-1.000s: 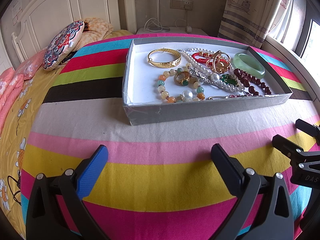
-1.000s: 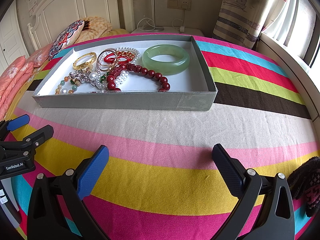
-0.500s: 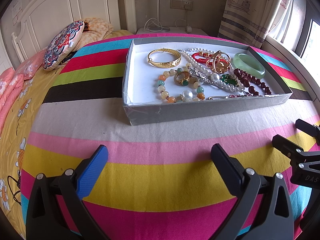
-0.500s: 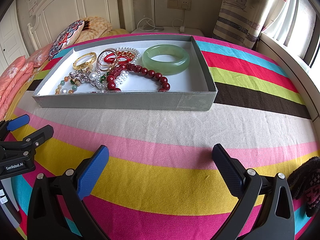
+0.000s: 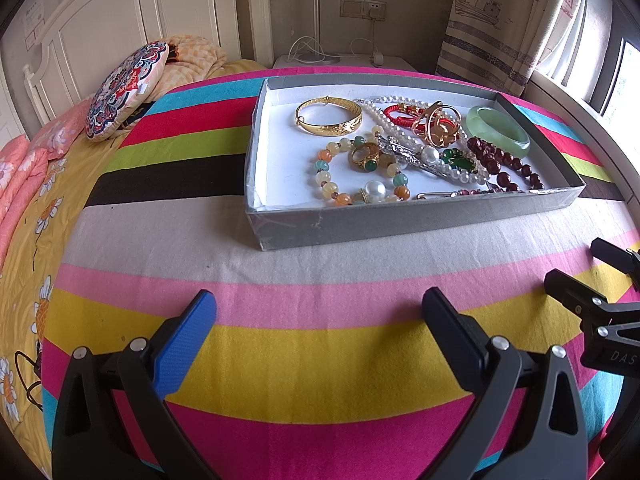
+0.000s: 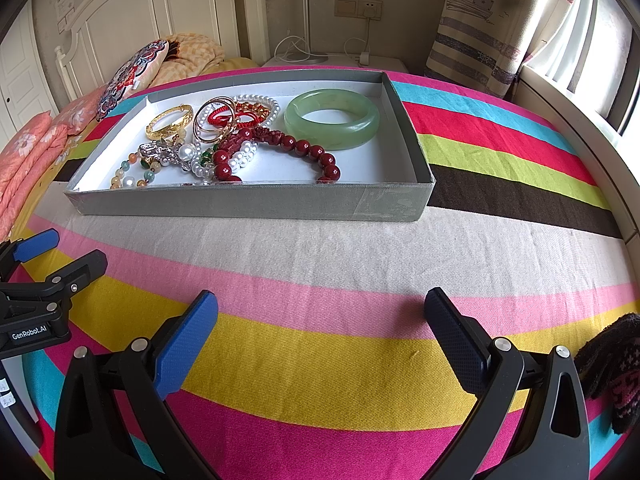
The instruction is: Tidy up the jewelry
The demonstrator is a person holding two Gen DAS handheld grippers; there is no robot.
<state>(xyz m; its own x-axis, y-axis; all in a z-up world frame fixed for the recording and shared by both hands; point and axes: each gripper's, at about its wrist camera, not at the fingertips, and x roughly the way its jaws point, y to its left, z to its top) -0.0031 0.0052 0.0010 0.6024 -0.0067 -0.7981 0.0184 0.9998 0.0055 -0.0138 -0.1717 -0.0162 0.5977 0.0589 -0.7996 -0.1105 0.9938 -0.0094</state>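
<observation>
my left claw (image 5: 318,320) hangs wide open over the striped bedspread (image 5: 320,360), empty, its blue and black fingers spread well apart. my right claw (image 6: 320,320) is the same, jaws gaping and holding nothing, just beside the left one. ahead of both sits a shallow grey tray (image 6: 248,202) on the bed, and all the jewelry is inside it. a gold bangle (image 5: 329,121) lies toward the far left corner, a pale green jade bangle (image 6: 331,118) at the right end. a dark red bead bracelet (image 6: 296,148) curls in front of the jade one, touching a tangle of pearl strands (image 5: 404,128), red cord and gold rings in the middle. a pastel bead bracelet (image 5: 360,172) lies near the front wall with what may be a gold ring inside it. a patterned cushion (image 5: 126,88) rests by the headboard.
</observation>
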